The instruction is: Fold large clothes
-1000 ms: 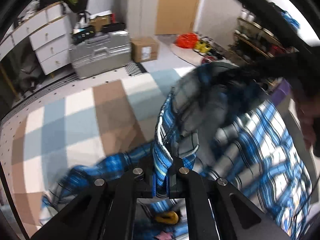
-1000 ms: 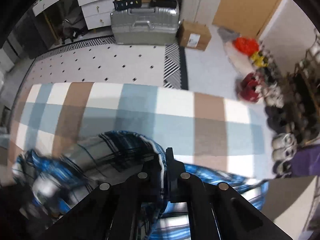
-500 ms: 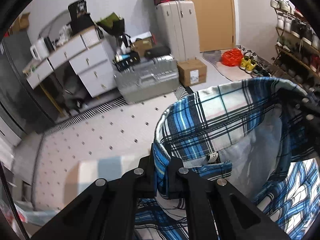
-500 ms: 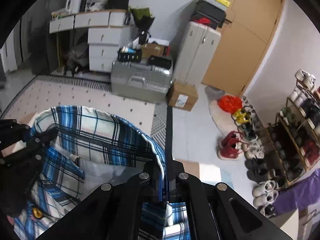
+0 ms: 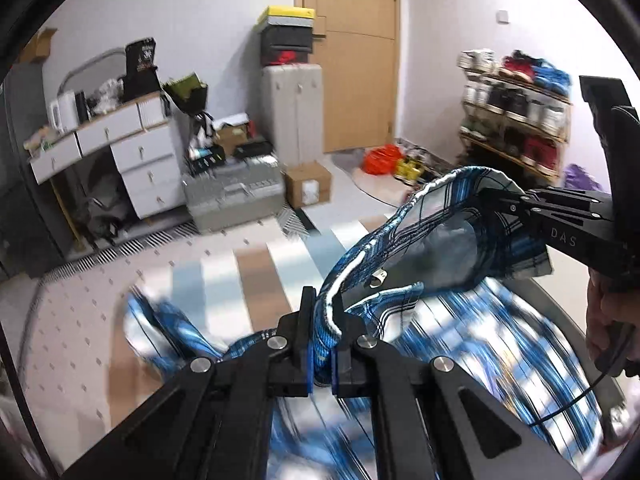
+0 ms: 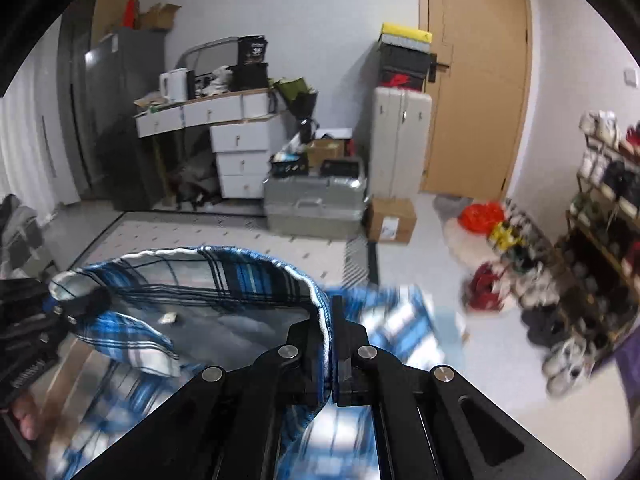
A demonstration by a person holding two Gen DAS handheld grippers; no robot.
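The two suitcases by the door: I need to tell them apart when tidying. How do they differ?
The silver suitcase lies flat on the floor with things piled on it; the beige suitcase stands upright with boxes stacked on top. The silver one looks ribbed and metallic, the beige one smoother. Both are hard-shelled.

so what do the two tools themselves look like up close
Both are matte black. The left tool and right tool each have two flat angular linkage arms with round silver rivets and blue-edged pads. The right tool's side carries pale "DAS" lettering, and a thin black cable loops beneath its handle.
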